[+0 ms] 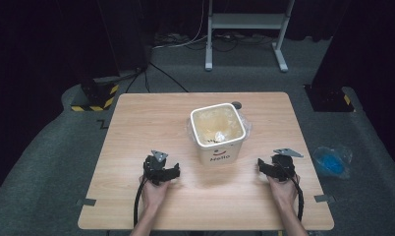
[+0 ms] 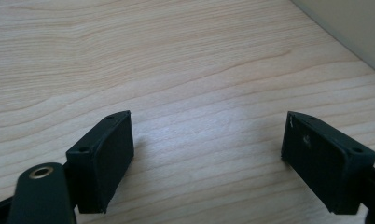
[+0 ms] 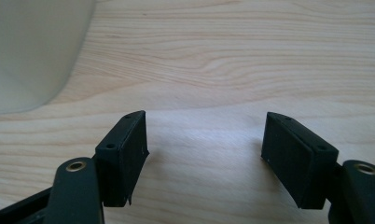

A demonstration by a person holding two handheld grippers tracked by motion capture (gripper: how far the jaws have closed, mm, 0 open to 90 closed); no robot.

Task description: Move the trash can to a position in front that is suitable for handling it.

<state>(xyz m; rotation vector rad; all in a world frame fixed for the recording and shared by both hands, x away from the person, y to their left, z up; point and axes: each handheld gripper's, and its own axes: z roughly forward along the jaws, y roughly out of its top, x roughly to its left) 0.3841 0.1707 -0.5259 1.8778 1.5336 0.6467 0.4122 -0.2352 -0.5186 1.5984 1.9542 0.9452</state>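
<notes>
Bin point(image 1: 218, 132) upright between left hand-held gripper point(image 1: 173, 172) and right hand-held gripper point(image 1: 261, 167), both spread, empty.

A white bin point(image 1: 217, 133) stands mid-table point(image 1: 136, 128), bare wood all around.

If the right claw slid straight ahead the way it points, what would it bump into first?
Probably the bin. The right claw points left across the table, open and empty, toward the bin's lower side. Its own view puts the bin off to one side, so it might just slip past.
</notes>
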